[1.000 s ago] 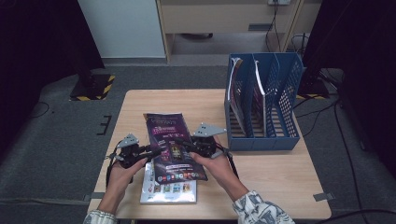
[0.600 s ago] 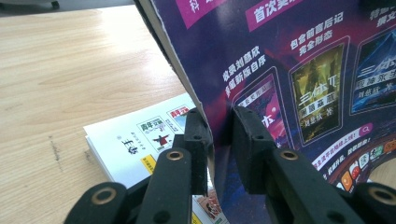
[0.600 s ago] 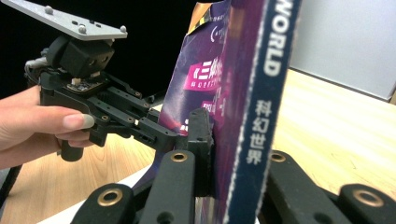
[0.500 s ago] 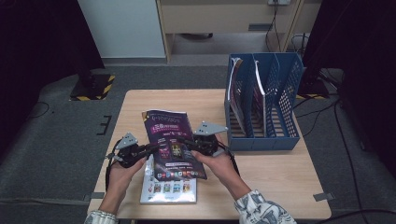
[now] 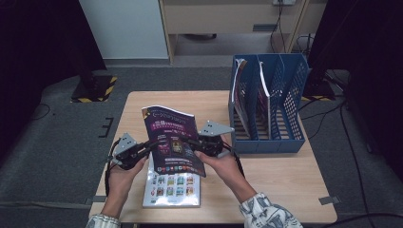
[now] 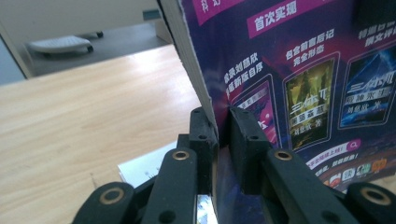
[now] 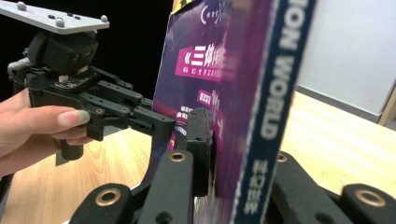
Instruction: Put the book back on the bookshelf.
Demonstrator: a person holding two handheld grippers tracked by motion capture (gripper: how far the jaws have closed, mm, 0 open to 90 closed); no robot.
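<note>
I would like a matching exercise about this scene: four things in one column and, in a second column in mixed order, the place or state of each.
Things:
1. purple magazine
2. white booklet
3. blue file rack
4. left hand-held gripper

Places or states:
A. lies flat on the table, near its front edge
B. stands at the right side of the table, with magazines in its slots
C. lifted off the table, held at both side edges
D. shut on the left edge of the purple magazine

Pairs: 1-C, 2-A, 3-B, 4-D
</note>
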